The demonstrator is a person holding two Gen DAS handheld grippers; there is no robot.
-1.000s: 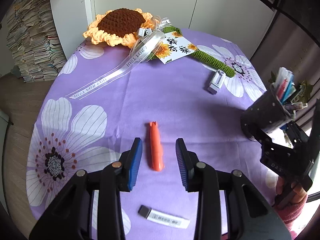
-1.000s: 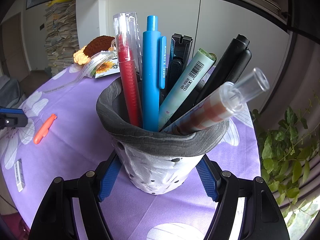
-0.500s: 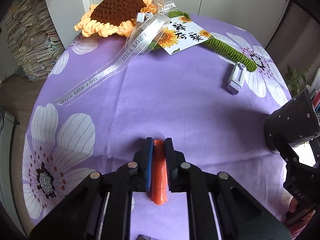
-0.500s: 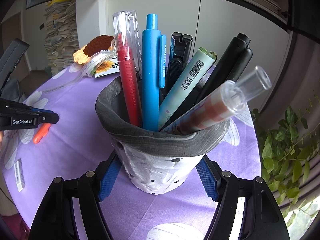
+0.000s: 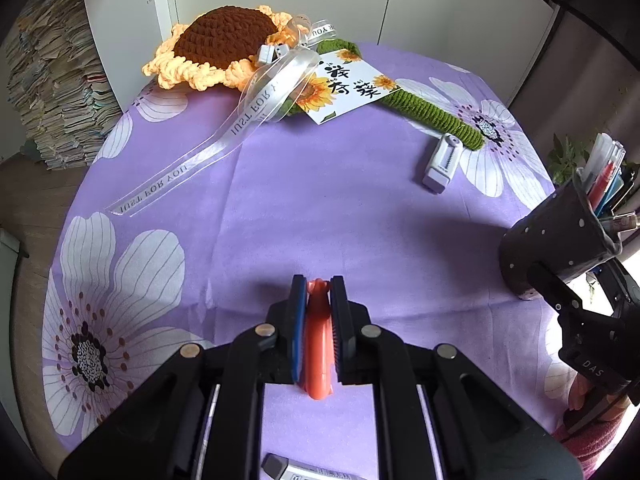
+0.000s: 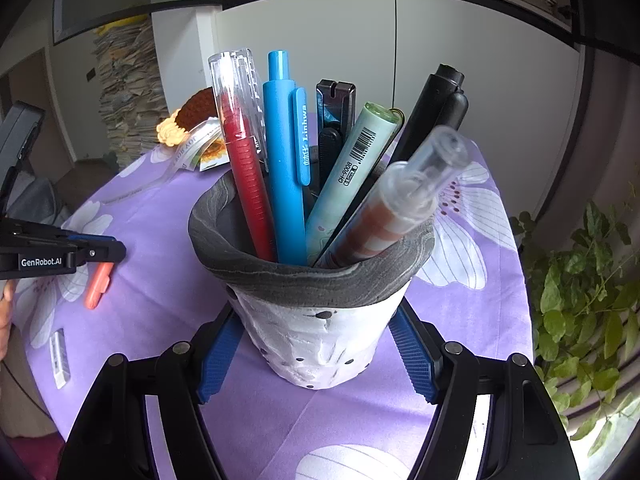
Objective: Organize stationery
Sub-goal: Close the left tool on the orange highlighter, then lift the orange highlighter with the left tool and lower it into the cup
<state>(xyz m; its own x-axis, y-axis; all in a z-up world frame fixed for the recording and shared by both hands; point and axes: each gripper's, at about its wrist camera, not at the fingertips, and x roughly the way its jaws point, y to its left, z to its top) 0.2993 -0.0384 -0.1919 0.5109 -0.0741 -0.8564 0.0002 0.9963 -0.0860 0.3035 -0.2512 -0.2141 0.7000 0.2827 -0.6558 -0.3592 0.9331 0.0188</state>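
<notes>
An orange pen (image 5: 318,344) sits between the blue pads of my left gripper (image 5: 318,285), which is shut on it above the purple flowered cloth (image 5: 320,208). The right wrist view shows the same pen (image 6: 97,285) hanging tilted under the left gripper (image 6: 94,254). My right gripper (image 6: 318,354) is shut on the speckled pen cup (image 6: 320,340), one pad on each side of its base. The cup holds several pens and markers. In the left wrist view the cup (image 5: 552,248) stands at the right edge with the right gripper (image 5: 560,292) on it.
A small white correction tape (image 5: 440,160) lies far right. A grey-and-white eraser (image 5: 304,470) lies close below my left gripper. A crochet sunflower (image 5: 224,44), ribbon and card (image 5: 348,88) fill the far side. A potted plant (image 6: 580,300) stands beyond the table's right edge.
My left gripper moved forward over the orange pen and its jaws closed onto it. The right gripper kept its hold on the cup and stayed put.
</notes>
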